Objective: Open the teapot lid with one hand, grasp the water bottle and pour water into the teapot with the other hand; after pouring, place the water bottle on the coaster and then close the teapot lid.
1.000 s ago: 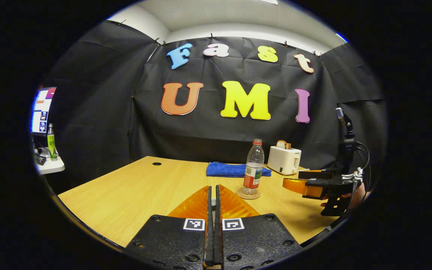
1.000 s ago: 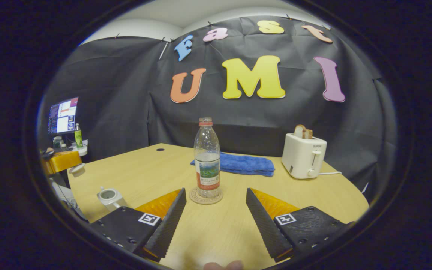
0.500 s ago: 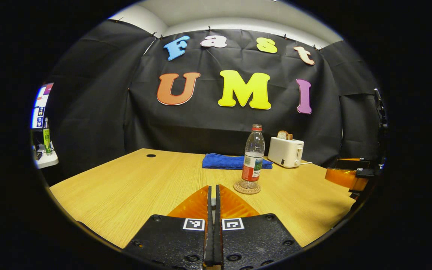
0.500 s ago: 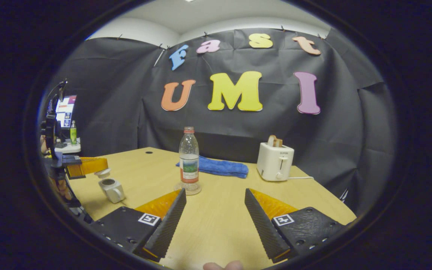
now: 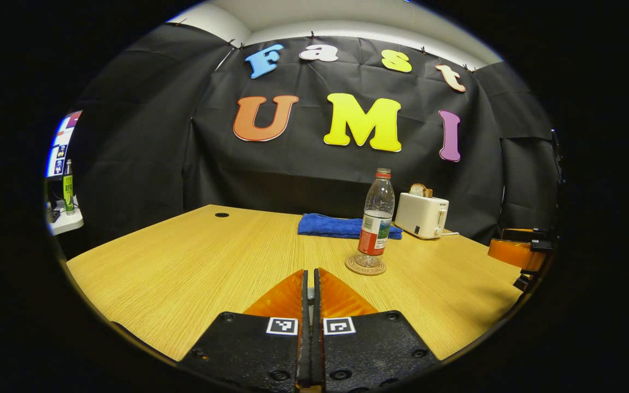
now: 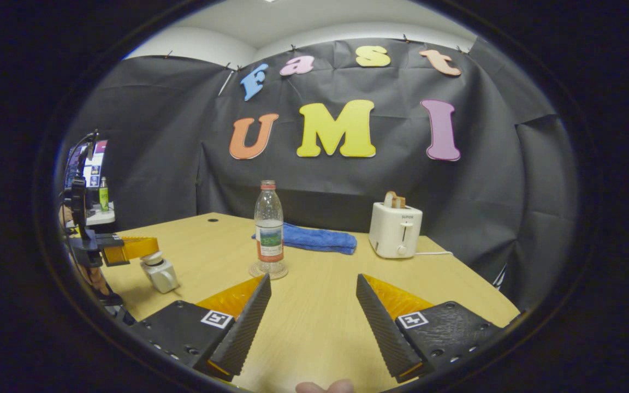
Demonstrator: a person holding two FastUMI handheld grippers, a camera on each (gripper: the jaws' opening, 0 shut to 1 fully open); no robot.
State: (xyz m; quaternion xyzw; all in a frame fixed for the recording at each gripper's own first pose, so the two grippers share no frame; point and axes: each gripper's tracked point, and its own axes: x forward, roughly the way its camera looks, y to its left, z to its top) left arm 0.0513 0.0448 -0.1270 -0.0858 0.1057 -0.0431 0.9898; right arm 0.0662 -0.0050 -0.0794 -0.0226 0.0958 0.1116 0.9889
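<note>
Two-handed, holding one hand-held gripper on each side above the wooden surface [image 5: 183,267]. Pressing the left hand-held gripper [image 5: 309,275] closed, fingers lying almost flat against each other, with just a sliver of something pale peeking out between them near the tips in the left gripper view. Catching that same left hand-held gripper [image 6: 138,247] far off at the left of the right gripper view, pinching the lid [image 6: 152,257] right on top of the small pale teapot [image 6: 162,277]; seated or merely touching the rim, impossible to tell. Finding the teapot near the left edge of the surface, well apart from the bottle.

Spreading the right hand-held gripper [image 6: 312,279] wide open, gripping nothing, framing only bare wood between its fingers and pointing roughly toward the bottle. Glimpsing it again at the far right of the left gripper view [image 5: 514,254]. Showing a fingertip [image 6: 322,386] at the very bottom of the right gripper view.

Finding the water bottle [image 6: 269,229] standing upright and capped on the round coaster [image 6: 268,271], near the middle of the surface and free of both grippers. Spotting a folded blue towel [image 6: 320,240] lying flat just behind it, and a white toaster [image 6: 395,232] farther right with a slice of bread [image 6: 393,199] poking out of the top.
</note>
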